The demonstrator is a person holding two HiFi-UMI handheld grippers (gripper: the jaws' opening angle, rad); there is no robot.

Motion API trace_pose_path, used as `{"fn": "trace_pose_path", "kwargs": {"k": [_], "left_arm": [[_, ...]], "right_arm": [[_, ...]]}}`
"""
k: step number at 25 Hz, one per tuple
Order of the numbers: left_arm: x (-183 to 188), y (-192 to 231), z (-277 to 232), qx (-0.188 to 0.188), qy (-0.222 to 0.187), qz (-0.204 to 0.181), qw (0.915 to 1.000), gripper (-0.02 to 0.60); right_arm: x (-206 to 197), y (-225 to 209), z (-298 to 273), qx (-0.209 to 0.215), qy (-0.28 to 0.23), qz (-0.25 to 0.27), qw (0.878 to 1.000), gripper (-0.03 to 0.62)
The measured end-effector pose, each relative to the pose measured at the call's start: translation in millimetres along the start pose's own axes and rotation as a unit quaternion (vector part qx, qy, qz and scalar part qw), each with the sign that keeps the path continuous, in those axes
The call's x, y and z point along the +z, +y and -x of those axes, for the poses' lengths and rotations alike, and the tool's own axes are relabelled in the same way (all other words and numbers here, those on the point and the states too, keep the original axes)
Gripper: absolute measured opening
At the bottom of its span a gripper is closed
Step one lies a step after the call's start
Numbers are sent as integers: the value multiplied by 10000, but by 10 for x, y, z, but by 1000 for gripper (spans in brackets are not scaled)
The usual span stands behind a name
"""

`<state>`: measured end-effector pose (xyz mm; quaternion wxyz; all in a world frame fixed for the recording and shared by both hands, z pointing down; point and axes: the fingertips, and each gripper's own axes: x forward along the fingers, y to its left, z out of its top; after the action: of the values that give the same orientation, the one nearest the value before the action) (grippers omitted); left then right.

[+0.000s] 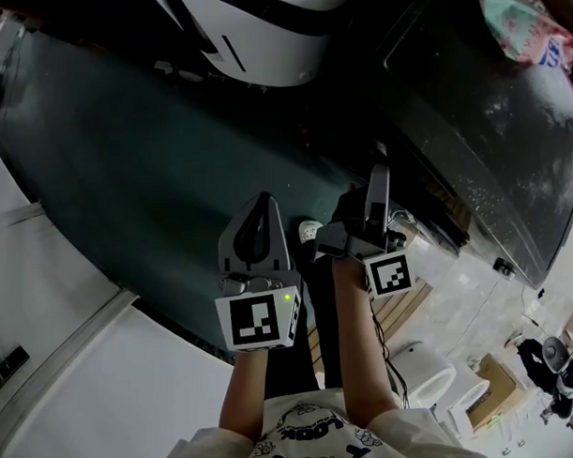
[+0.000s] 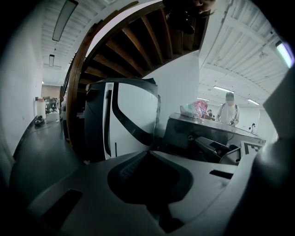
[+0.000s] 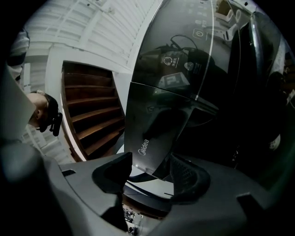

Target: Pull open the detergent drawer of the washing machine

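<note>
Gripping the detergent drawer (image 3: 154, 126) squarely at its edge matters: the right gripper (image 3: 152, 162) stands spread around it, not yet pinching. The left gripper (image 2: 150, 154) is pressed together, empty.

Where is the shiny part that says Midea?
In the right gripper view the Midea panel sits mid-frame, just beyond the open right gripper, with the wooden stairs to its left.

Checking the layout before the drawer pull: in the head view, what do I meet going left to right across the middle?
left gripper → right gripper → washing machine
</note>
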<state>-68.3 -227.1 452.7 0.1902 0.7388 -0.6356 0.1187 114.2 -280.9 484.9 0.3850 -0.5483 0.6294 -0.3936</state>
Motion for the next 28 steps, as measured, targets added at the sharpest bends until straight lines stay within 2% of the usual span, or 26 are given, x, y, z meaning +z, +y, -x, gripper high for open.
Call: {"fn": "trace_pose_path", "kwargs": {"k": [8,12,21,28], "left_arm": [[-120,-29,-18,-37,112,-11,9999,14],[-189,-45,-33,-54,181,-10,9998,14],[-271,-83,-88,-87,282,-10,9996,14],[-282,-95,-117,-108,302,-24,9995,14]], "right_arm": [[46,-122,-37,78,-292,-281,9991,255],[62,-195,-51,65,-329,-250,9991,255],[92,-122,-123,719,-362,-166,9966,253],[129,-123,-148,799,-408,-179,9958,249]]}}
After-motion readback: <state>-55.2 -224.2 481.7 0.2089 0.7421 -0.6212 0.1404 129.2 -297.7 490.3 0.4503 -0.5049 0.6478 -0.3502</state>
